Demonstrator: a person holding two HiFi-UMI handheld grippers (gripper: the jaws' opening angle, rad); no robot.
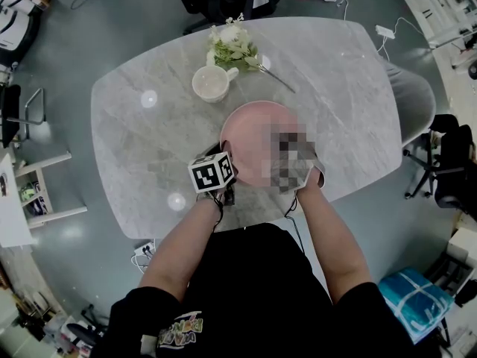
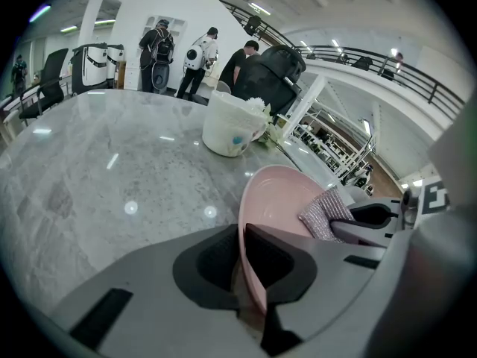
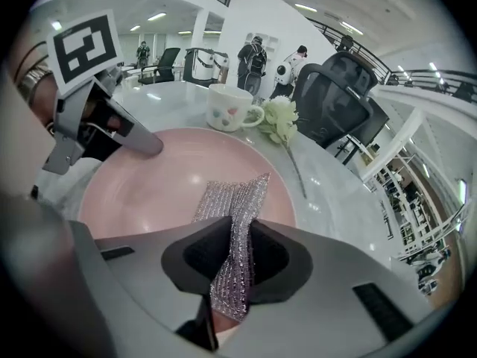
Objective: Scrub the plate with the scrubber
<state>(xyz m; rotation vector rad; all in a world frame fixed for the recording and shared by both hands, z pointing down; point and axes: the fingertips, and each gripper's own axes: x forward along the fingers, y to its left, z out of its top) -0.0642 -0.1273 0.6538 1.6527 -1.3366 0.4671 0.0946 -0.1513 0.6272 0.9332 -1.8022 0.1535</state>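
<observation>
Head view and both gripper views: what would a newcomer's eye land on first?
The pink plate at the marble table's near edge, its rim clamped by the left gripper. Next, the glittery silver scrubber pinched in the right gripper, over the plate's face. Behind it sit a white mug and white flowers.

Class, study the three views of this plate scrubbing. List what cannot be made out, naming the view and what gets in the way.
- Head view: a blurred patch covers the right tool and scrubber over the pink plate.
- Left gripper view: the left tool hides the plate's rim below its grip.
- Right gripper view: the tool's body hides the scrubber's lower end; contact with the plate is unclear.
</observation>
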